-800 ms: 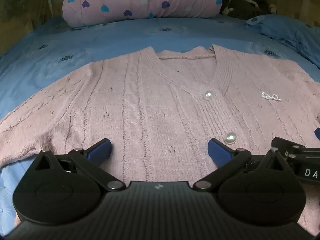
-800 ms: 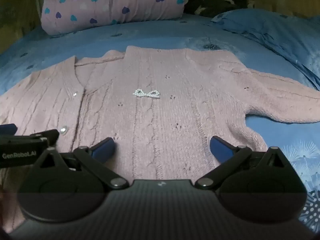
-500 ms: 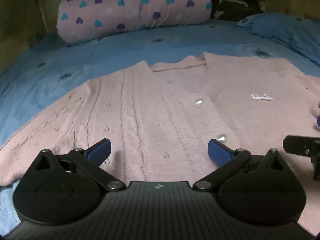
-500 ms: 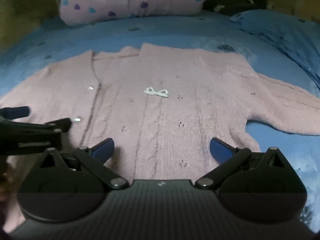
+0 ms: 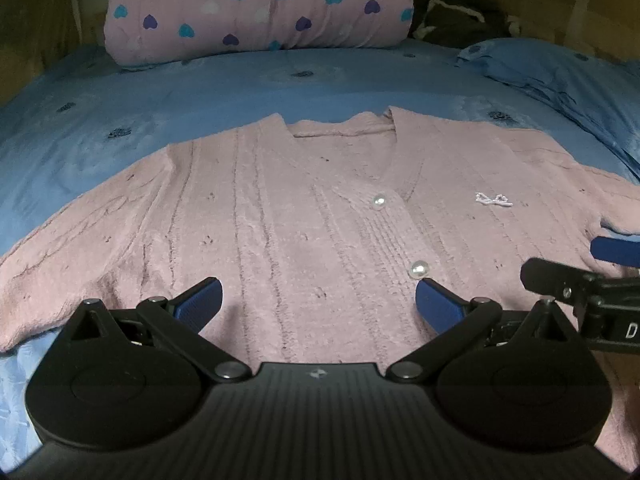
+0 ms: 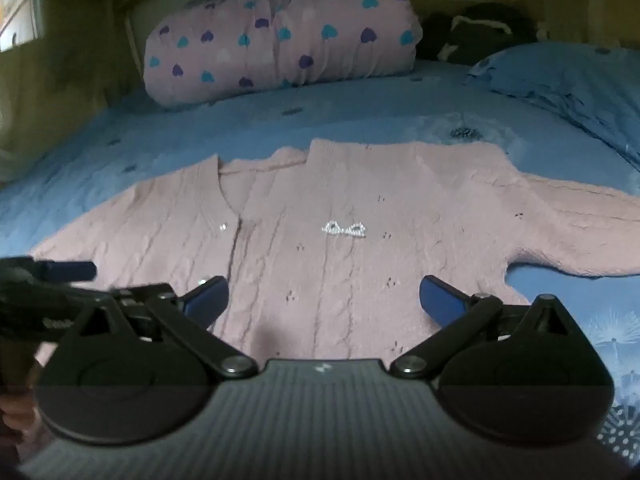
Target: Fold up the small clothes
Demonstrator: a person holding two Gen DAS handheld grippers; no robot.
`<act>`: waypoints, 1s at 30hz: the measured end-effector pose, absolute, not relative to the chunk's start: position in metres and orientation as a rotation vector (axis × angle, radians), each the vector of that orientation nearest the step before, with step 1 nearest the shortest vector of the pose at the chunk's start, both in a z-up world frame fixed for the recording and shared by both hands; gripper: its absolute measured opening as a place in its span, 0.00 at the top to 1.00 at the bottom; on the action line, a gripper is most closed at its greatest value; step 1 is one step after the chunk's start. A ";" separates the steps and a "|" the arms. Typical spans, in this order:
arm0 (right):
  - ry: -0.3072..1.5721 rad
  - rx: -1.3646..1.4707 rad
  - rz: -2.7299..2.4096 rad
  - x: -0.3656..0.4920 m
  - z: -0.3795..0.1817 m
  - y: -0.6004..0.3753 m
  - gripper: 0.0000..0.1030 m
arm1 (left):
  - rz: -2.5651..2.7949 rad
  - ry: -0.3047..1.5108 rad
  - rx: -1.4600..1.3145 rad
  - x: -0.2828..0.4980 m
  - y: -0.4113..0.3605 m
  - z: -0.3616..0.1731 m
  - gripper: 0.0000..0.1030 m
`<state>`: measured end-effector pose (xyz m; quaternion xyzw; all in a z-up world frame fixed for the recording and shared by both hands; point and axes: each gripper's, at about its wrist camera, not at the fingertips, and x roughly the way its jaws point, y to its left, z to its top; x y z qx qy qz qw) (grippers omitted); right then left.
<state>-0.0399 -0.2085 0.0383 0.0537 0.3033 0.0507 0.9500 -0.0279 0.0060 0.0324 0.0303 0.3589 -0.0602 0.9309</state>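
Both views pulled back; pink cardigan [image 5: 304, 216] now sits lower-centre, flat on blue bedsheet [image 5: 200, 92]. Left gripper [image 5: 318, 300] and right gripper [image 6: 324, 298] gape, empty. Pinch sleeve edges squarely before folding inward.

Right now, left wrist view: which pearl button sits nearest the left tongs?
The lower pearl button, just above the tongs' right blue pad; the upper pearl button lies nearer the neckline.

Dim indoor light, dark vignetted corners, strong fisheye bending at edges, right view softly blurred

Blue bed [image 5: 240, 92] bears cardigan [image 5: 304, 216] (pink), pillow [image 5: 256, 4].
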 end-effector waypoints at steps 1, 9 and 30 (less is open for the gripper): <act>0.619 0.103 0.095 -0.041 0.036 -0.208 0.00 | -0.125 0.734 0.062 -0.028 0.006 0.033 0.00; 0.643 0.102 0.072 -0.044 0.034 -0.205 0.00 | -0.123 0.752 0.025 -0.029 0.007 0.034 0.00; 0.645 0.078 0.068 -0.049 0.055 -0.193 0.00 | -0.128 0.763 0.005 -0.029 0.015 0.036 0.00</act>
